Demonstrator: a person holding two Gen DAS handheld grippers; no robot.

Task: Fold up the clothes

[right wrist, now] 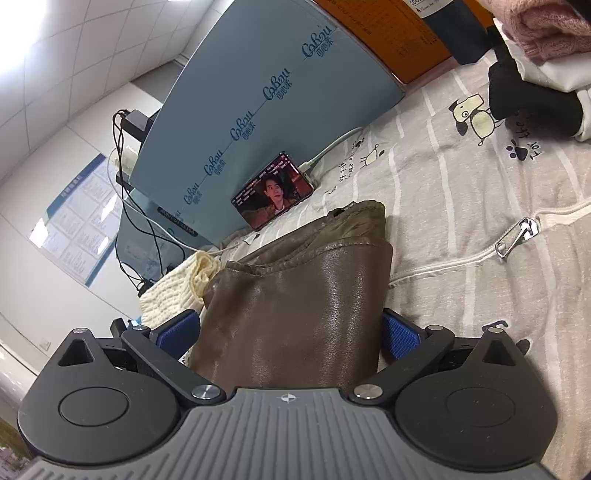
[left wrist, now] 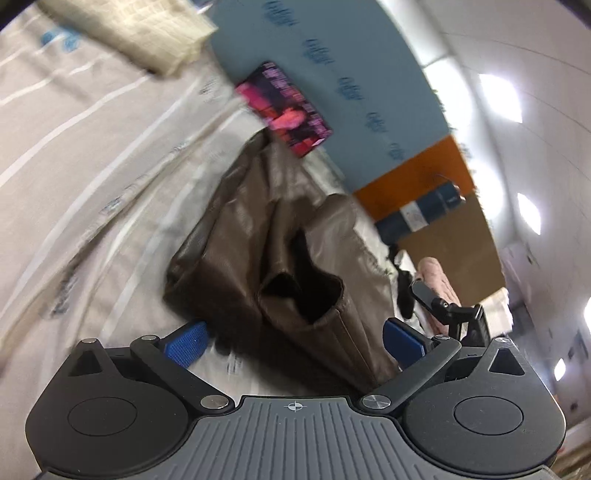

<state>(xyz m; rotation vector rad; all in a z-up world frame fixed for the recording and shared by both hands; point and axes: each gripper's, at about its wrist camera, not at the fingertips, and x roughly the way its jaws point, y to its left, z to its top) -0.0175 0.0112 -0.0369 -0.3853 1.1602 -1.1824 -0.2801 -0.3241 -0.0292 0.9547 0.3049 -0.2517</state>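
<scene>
A brown leather jacket lies folded on the striped grey bed sheet. In the left wrist view a sleeve cuff gapes dark in front of my left gripper. That gripper is open wide, its blue pads standing either side of the sleeve without pressing it. In the right wrist view the jacket fills the space between the jaws of my right gripper. This gripper is also spread wide, its blue pads at the jacket's edges with no visible squeeze.
A phone with a video playing leans on a blue board beyond the jacket. A cream knit lies left of it. Folded pink and white clothes are piled far right. A zipper with a safety pin crosses the sheet.
</scene>
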